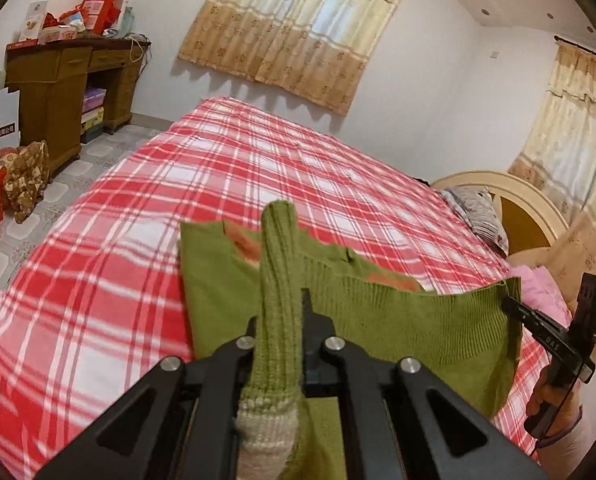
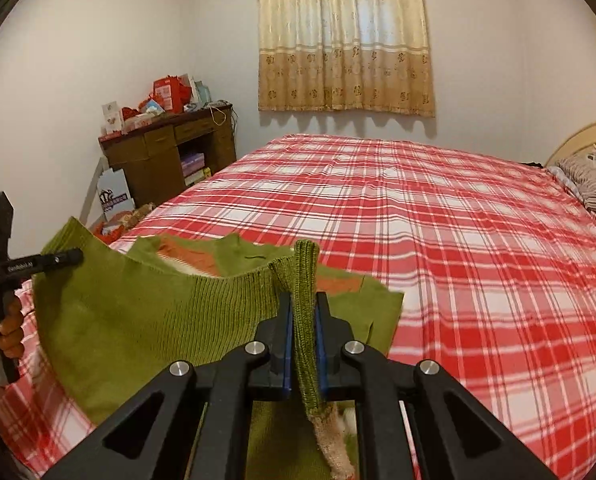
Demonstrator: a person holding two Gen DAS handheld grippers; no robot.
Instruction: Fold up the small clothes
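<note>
Green knitted sweater (image 2: 130, 320) lifted by its ribbed hem above the red plaid bed (image 2: 457, 260), far part draped on the sheet. Left gripper (image 1: 282, 312) pinched tight on one hem corner, right gripper (image 2: 303, 320) clamped likewise on the other, jaws almost fully closed with knit between.

Likely trouble: thick rib slipping from a narrow pinch, or the hem sagging unevenly, giving a crooked fold. Pulling the corners apart could stretch the knit.

Left wrist view alone shows the pink cloth (image 1: 545, 284) by the headboard; right wrist view alone shows blue pads (image 2: 286, 332) gripping.
</note>
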